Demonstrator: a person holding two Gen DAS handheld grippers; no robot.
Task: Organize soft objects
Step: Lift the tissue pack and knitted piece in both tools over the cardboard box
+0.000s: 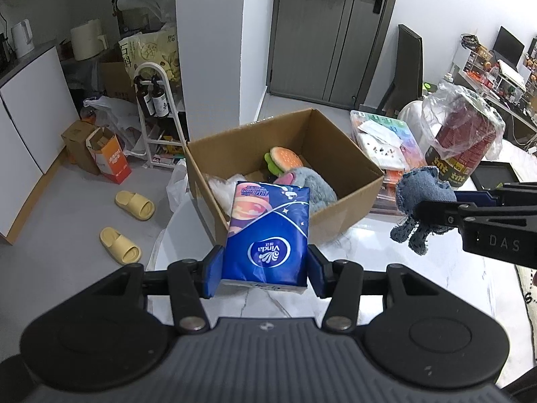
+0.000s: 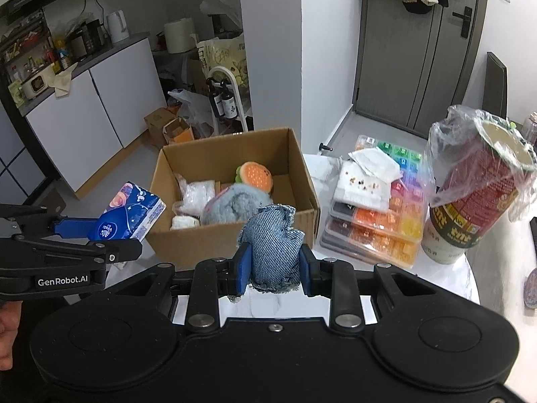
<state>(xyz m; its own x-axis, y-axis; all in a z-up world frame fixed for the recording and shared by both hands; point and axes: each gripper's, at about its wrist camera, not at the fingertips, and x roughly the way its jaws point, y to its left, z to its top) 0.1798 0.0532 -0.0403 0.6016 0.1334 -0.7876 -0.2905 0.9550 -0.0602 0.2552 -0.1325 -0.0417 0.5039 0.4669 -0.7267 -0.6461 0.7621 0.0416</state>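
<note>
Cardboard forms the open box (image 1: pixel 345 201) that sits on the white marble table (image 1: pixel 419 288), and each wrist view fills in what the other misses. From the left wrist, two yellow slippers (image 1: pixel 129 223) show on the grey floor to the left of the table, with an orange carton (image 1: pixel 110 158) farther back, and a desk with a dark monitor (image 1: pixel 508 47) at the far right; none of these appear from the right wrist. From the right wrist, a kitchen counter with a white kettle (image 2: pixel 117 27) shows at the far left, and the box's contents read more fully: a burger plush (image 2: pixel 253 174), a grey fluffy plush (image 2: pixel 235 206) and clear-wrapped white packs (image 2: pixel 196 191). Readable writing: "Vinda" on the blue tissue pack (image 1: pixel 268 235), "DAS" on the right gripper's arm in the left view, and "GenRobot.AI" on the left gripper's arm in the right view. The left gripper (image 1: pixel 265 267) has its blue pads clamped on the tissue pack's lower sides, holding it above the table just near of the box. The right gripper (image 2: pixel 273 265) is closed around a small denim pouch (image 2: pixel 273 245), held near the box's near right corner. To the right stand stacked colourful plastic cases (image 2: pixel 379 225) and a red cup in plastic film (image 2: pixel 476 184).
</note>
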